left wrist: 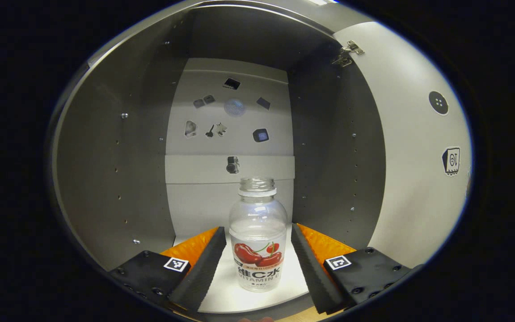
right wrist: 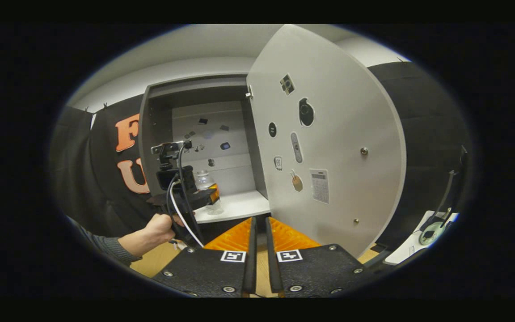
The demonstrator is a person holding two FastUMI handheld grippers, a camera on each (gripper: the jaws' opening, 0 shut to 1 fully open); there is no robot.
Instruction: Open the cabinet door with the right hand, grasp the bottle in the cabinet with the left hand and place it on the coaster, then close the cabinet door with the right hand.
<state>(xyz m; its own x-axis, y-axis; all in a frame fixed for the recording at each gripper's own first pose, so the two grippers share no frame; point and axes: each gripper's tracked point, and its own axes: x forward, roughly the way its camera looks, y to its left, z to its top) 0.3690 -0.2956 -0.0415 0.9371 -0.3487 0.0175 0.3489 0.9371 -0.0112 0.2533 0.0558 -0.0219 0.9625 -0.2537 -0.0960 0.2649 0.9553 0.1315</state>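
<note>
A clear, capless bottle [left wrist: 258,237] with a cherry label stands upright on the white cabinet shelf [left wrist: 230,295]. My left gripper [left wrist: 258,243] is open, one finger on each side of the bottle with a gap to it. In the right gripper view the left gripper [right wrist: 204,194], held by a hand [right wrist: 161,226], reaches into the open cabinet [right wrist: 195,103] at the bottle [right wrist: 204,180]. The cabinet door [right wrist: 329,134] is swung wide open. My right gripper [right wrist: 259,223] is shut on nothing, in front of the door's lower edge.
Stickers dot the cabinet's back wall [left wrist: 230,129] and the inside of the door [left wrist: 418,134]. A wooden tabletop [right wrist: 159,261] lies below the cabinet. A white sheet with a cabled device [right wrist: 429,232] sits at the right.
</note>
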